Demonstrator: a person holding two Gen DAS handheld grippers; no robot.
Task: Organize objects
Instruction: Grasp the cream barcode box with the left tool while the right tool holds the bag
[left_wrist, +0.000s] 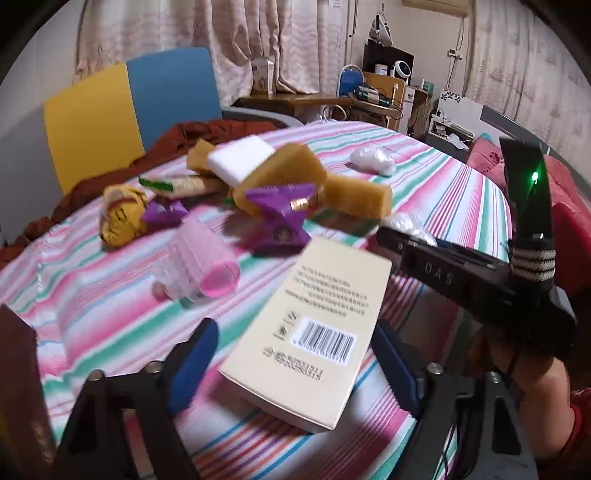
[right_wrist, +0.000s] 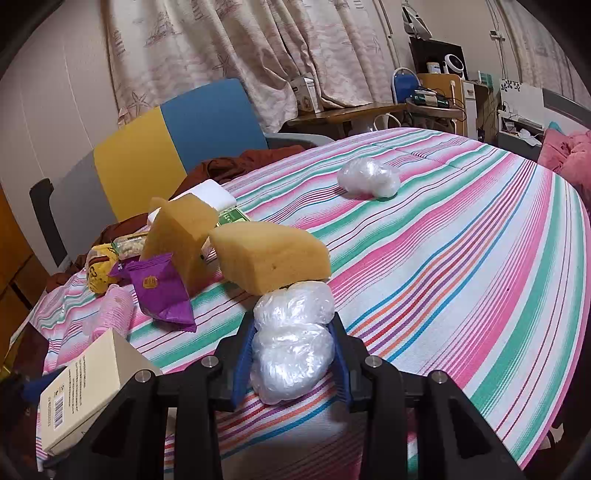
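A bed with a striped cover (right_wrist: 461, 258) carries a jumble of things near its left edge. A cream box (left_wrist: 314, 332) lies at the near edge between the half-open fingers of the left gripper (left_wrist: 295, 365), not visibly pressed. The right gripper (right_wrist: 291, 354) is clamped on a crumpled plastic bag (right_wrist: 291, 339), beside a yellow sponge (right_wrist: 269, 262). The step appears to be gathering; next, the left jaws likely need to close squarely on the box.

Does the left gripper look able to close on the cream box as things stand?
Probably yes: the cream box lies between the open fingers of the left gripper, with nothing blocking either side.
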